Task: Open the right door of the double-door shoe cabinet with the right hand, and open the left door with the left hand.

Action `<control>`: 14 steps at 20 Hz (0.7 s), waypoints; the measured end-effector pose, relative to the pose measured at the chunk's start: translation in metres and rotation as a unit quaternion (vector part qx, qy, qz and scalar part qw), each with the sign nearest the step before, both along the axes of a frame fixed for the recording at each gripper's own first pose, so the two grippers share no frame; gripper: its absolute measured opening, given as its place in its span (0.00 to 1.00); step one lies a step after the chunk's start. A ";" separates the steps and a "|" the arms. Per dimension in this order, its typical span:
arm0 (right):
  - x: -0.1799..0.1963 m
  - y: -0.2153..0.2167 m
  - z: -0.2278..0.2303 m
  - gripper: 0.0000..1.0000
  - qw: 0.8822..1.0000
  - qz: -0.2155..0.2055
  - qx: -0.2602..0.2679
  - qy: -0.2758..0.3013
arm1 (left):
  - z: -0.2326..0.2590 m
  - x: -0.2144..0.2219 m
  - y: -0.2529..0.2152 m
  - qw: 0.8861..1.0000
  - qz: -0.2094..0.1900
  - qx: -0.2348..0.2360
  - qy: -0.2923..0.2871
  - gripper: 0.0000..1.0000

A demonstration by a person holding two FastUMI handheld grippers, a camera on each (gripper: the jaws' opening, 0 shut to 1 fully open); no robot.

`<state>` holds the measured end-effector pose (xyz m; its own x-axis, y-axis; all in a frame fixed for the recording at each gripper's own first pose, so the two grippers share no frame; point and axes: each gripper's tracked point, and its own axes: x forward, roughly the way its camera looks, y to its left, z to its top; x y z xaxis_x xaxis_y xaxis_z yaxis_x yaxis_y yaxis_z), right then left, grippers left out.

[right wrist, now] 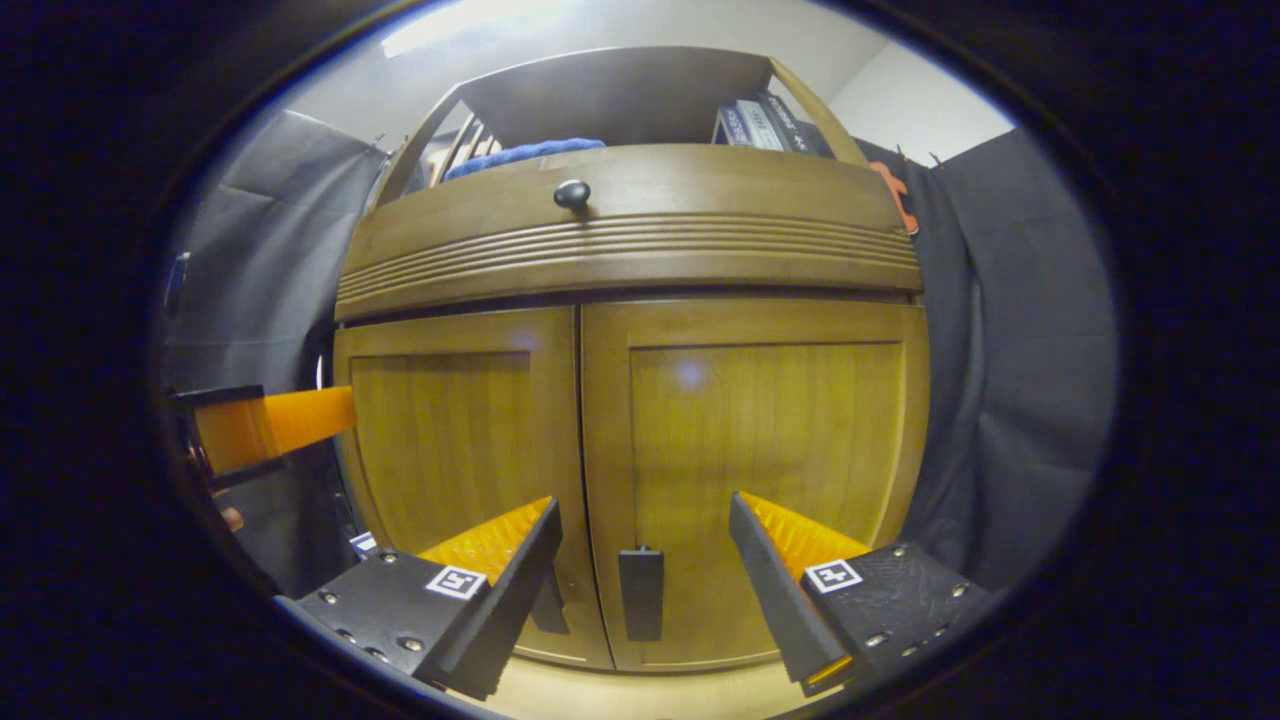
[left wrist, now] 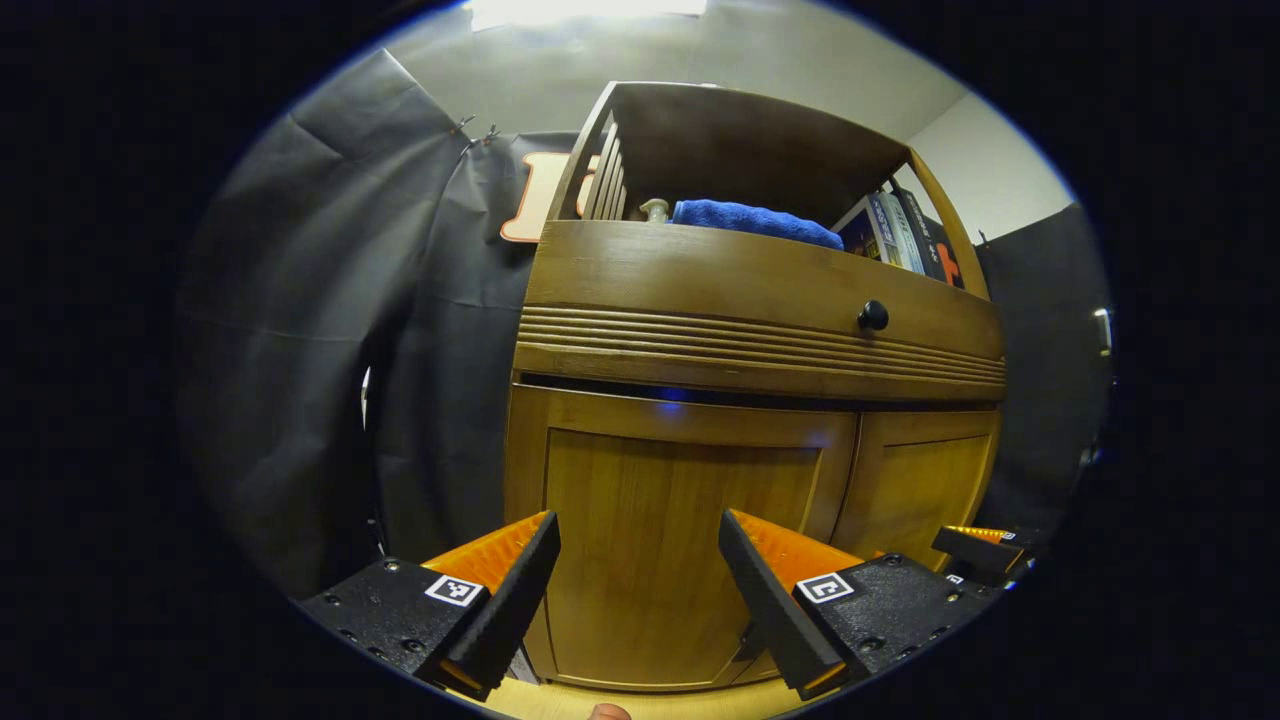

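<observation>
The wooden shoe cabinet has both doors shut. In the left gripper view my left gripper is open, low in front of the left door; the right door lies beyond it, and the right gripper shows at the far right. In the right gripper view my right gripper is open, facing the seam between the left door and the right door. A dark handle on the right door hangs between its fingers without touching them. The left gripper shows at the left edge.
Above the doors is a drawer with a round black knob, and above it an open shelf holding a blue towel and books. Black cloth walls flank the cabinet. Pale floor runs below the doors.
</observation>
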<state>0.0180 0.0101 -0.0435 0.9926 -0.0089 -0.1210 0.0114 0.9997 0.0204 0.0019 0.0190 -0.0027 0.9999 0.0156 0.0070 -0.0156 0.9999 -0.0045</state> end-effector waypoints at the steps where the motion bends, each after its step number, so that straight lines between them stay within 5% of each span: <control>1: 0.002 0.001 -0.005 1.00 1.000 0.001 0.001 0.006 | 0.000 0.000 0.003 1.000 0.002 0.000 0.000 0.98; 8: 0.017 0.009 -0.034 1.00 0.999 0.006 0.005 0.039 | 0.000 0.003 0.016 1.000 0.014 0.015 -0.004 0.98; 13: 0.030 0.010 -0.049 0.88 0.999 0.004 0.000 0.054 | -0.001 0.012 0.020 1.000 0.016 0.021 -0.003 0.98; 14: 0.034 0.010 -0.052 0.79 0.998 0.004 -0.001 0.057 | -0.002 0.012 0.020 1.000 0.016 0.021 -0.002 0.98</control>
